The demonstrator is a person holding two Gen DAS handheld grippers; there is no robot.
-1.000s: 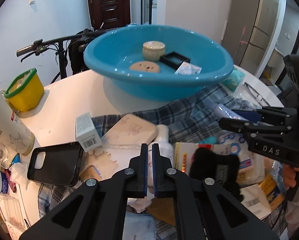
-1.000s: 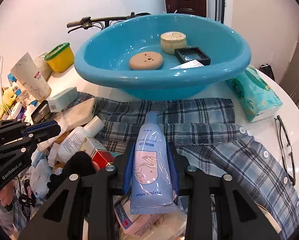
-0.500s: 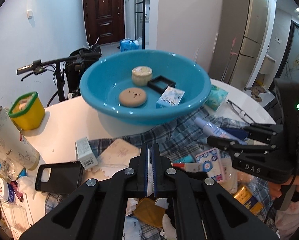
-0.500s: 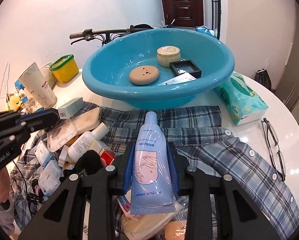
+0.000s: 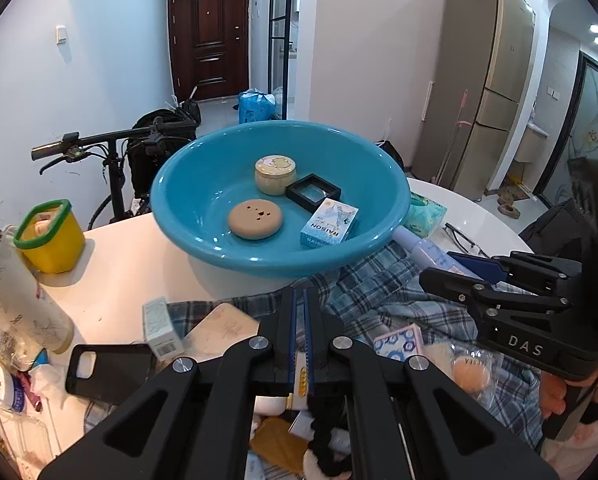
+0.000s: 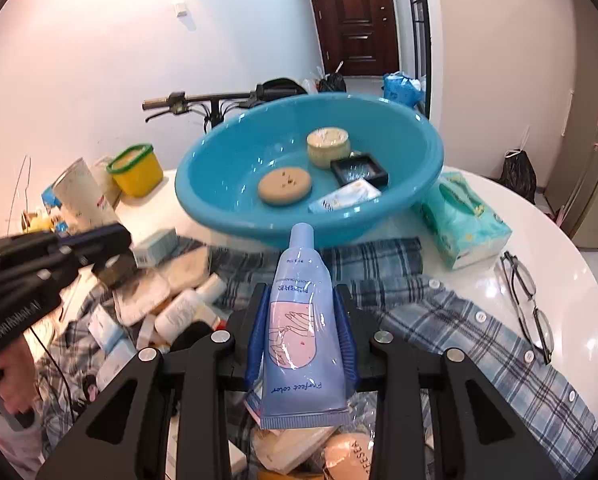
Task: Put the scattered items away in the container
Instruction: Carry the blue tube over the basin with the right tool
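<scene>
On my far left a yellow tub (image 6: 135, 169) with a green rim stands on the white table (image 6: 547, 216), with a paper cup (image 6: 85, 196) just near of it. My left gripper (image 5: 299, 336) has its jaws closed, blue pads almost touching, and I see nothing between them; in the right wrist view it shows at the left edge, over the pile. Under it lies the clutter: a black phone case (image 5: 107, 368), a small white box (image 5: 159, 330), pale pouches and white bottles (image 6: 187, 304), all on a plaid shirt (image 6: 479, 332) that spreads to the right.

In the middle, at the far side, sits the blue basin (image 5: 203, 184). Inside it I count a cream jar (image 5: 275, 174), a round tan puff (image 5: 255, 219), a black square tray (image 5: 313, 193) and a light blue carton (image 5: 330, 224) leaning on the near-right wall.

My right gripper (image 6: 302, 328) is part open and clamped on a blue tube (image 6: 304, 320), pads pressing its two sides. The tube points cap-first toward the basin, its cap near the near rim, its crimped end toward me. It is off the pile.

To the right of the basin a green tissue pack (image 6: 465, 220) lies on the table, and nearer, at the far right, a pair of glasses (image 6: 527, 300) beside the shirt.
</scene>
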